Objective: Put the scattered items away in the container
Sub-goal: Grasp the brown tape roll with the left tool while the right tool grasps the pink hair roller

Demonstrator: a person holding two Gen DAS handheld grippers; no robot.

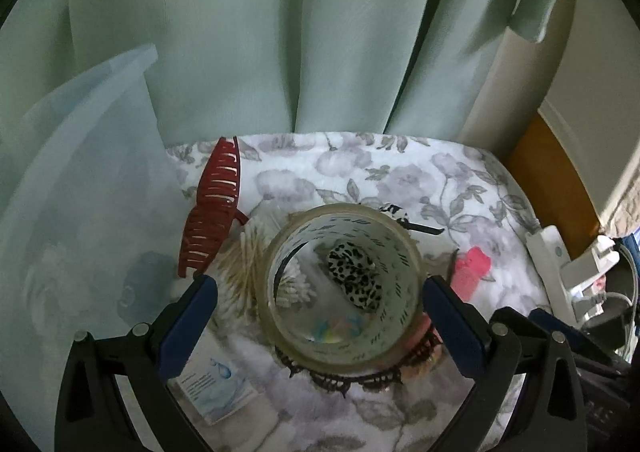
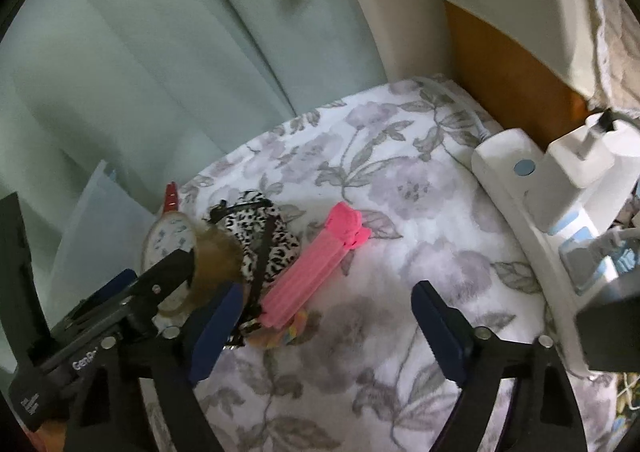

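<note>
Holding: left tool [image 1: 320, 292] clamps the clear jar [image 1: 340, 284] upright, mouth up to receive items; leopard scrunchie [image 1: 354, 276] inside or behind, unclear. Right tool [image 2: 326, 316] wide open, empty, beside the pink comb [image 2: 308, 272] mid-bed, likely next. Red claw clip [image 1: 212, 208] near the bed's [image 2: 400, 180] far-left edge.

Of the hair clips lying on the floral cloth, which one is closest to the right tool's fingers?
The pink clip. It lies just ahead of the right tool, beside the leopard-print one. The dark red claw clip sits beyond the held tape roll, by the curtain.
</note>
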